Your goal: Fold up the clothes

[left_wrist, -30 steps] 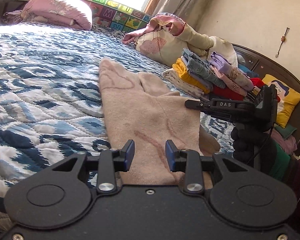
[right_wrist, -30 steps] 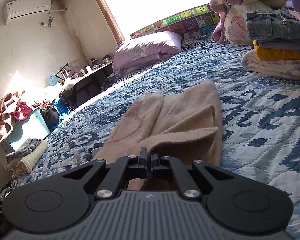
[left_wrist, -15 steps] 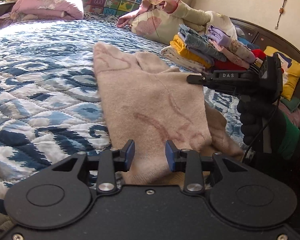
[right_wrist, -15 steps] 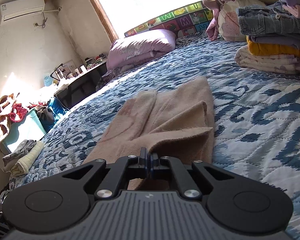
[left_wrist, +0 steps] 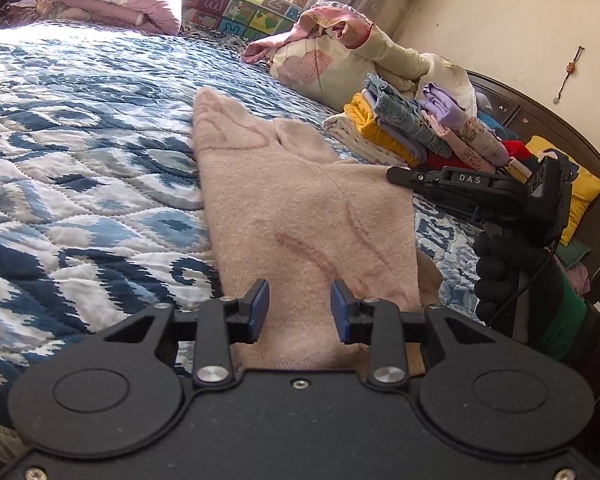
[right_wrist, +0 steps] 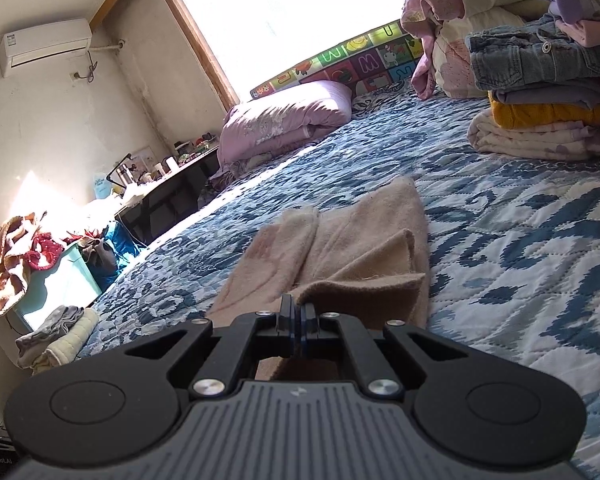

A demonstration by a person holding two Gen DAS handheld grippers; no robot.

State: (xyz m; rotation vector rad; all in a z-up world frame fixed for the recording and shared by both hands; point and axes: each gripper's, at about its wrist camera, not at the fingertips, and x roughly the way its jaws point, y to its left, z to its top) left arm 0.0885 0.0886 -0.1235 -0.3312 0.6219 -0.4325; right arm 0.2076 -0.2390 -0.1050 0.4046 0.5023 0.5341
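Observation:
A beige-pink fleece garment [left_wrist: 300, 208] lies lengthwise on the blue patterned quilt [left_wrist: 80, 152], partly folded over itself [right_wrist: 360, 248]. My left gripper [left_wrist: 300, 308] is open over its near end. The cloth shows in the gap between the blue pads [left_wrist: 260, 308] and spreads wider than them on both sides. My right gripper [right_wrist: 298, 312] is shut on a raised fold at the garment's near edge. In the left wrist view that gripper [left_wrist: 396, 176] sits at the garment's right corner, held by a black-gloved hand [left_wrist: 500, 264].
A stack of folded clothes [left_wrist: 412, 132] [right_wrist: 540, 112] sits on the bed by the dark wooden headboard [left_wrist: 540, 120], with a bundled duvet [left_wrist: 340, 52] behind it. A pink folded quilt [right_wrist: 284, 120] lies near the window. A desk [right_wrist: 168, 188] and a laundry bin [right_wrist: 60, 280] stand beside the bed.
Both views have shifted only slightly. The right gripper stays shut on the garment's edge and the left stays open over its near end.

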